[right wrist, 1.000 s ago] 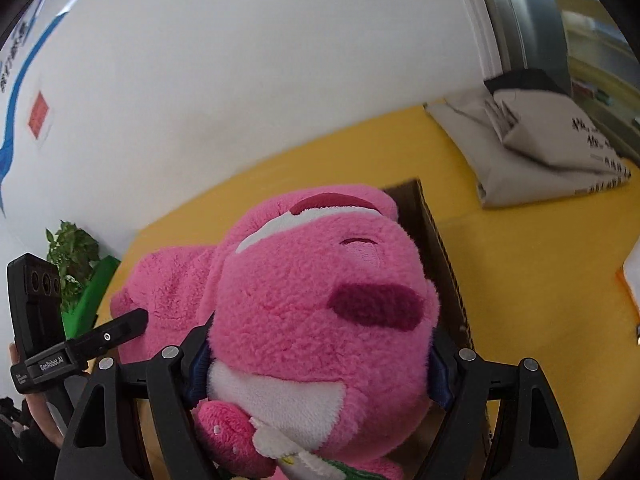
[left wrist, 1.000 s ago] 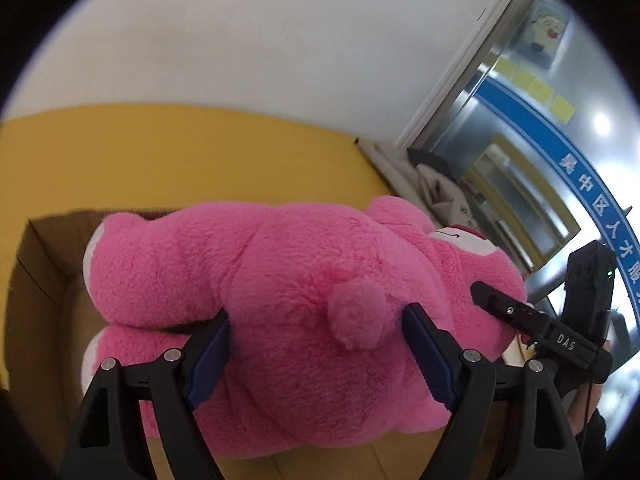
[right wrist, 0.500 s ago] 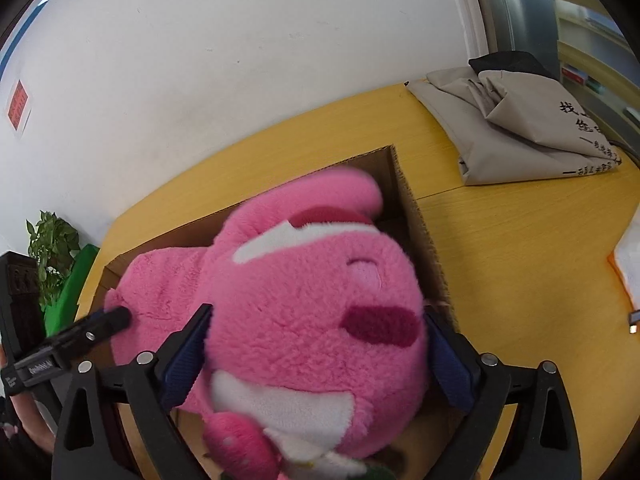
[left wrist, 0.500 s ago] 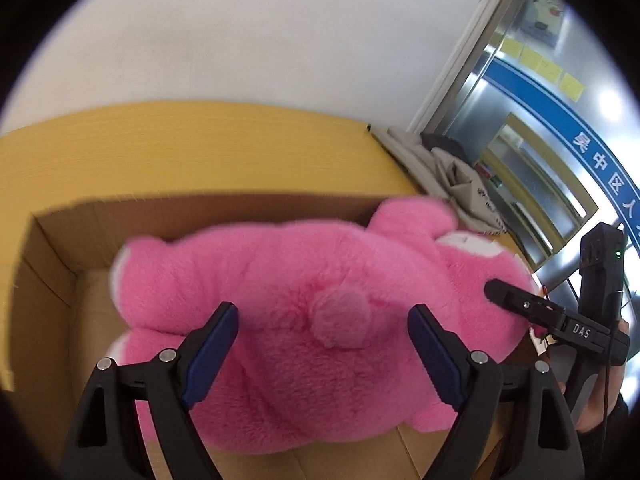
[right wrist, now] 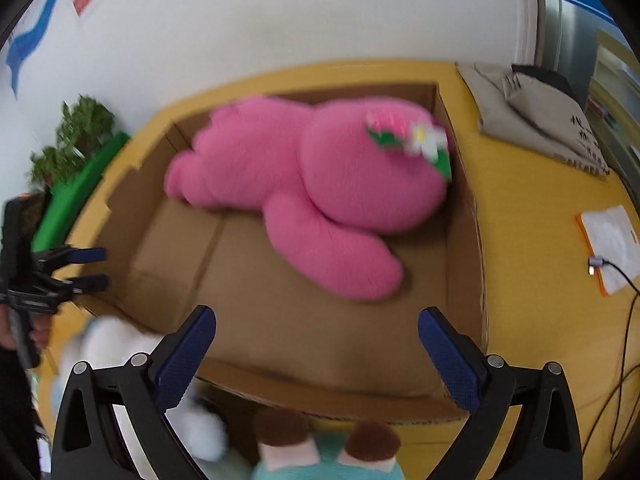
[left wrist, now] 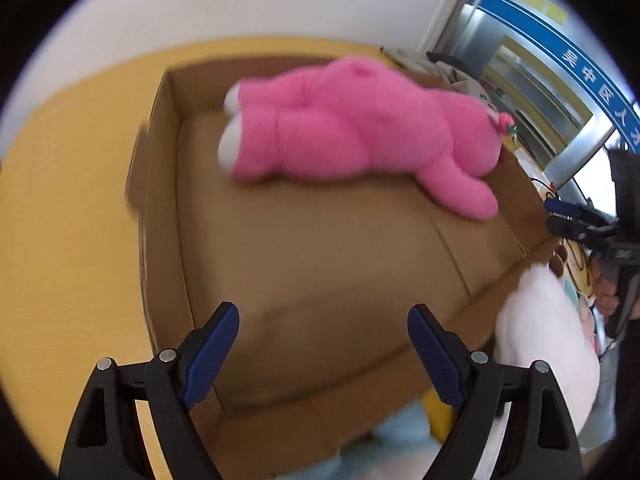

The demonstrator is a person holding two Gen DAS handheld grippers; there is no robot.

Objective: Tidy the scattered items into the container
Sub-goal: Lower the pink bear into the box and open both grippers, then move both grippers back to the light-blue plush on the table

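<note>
A big pink plush bear [left wrist: 352,128] [right wrist: 320,168] lies on its side along the far wall inside the open cardboard box [left wrist: 160,240] [right wrist: 280,320]. My left gripper [left wrist: 322,314] hangs open over the box's near part, nothing between its blue pads. My right gripper [right wrist: 317,315] is open too, wide and empty, above the box's near wall. Each shows in the other's view: the left gripper [right wrist: 94,268] at the box's left end, the right gripper [left wrist: 560,216] at its right end. A white plush [left wrist: 548,340] [right wrist: 112,344] and a teal plush with brown ears [right wrist: 328,452] lie outside the near wall.
The box stands on a yellow table [right wrist: 532,280] against a white wall. A folded grey bag [right wrist: 532,120] lies at the back right, papers with an orange edge [right wrist: 608,248] and a cable [right wrist: 624,320] to the right. A green plant [right wrist: 76,136] stands left.
Both grippers opened off the pink bear and pulled back toward the near side. The bear dropped into the box and now lies against its far wall.
</note>
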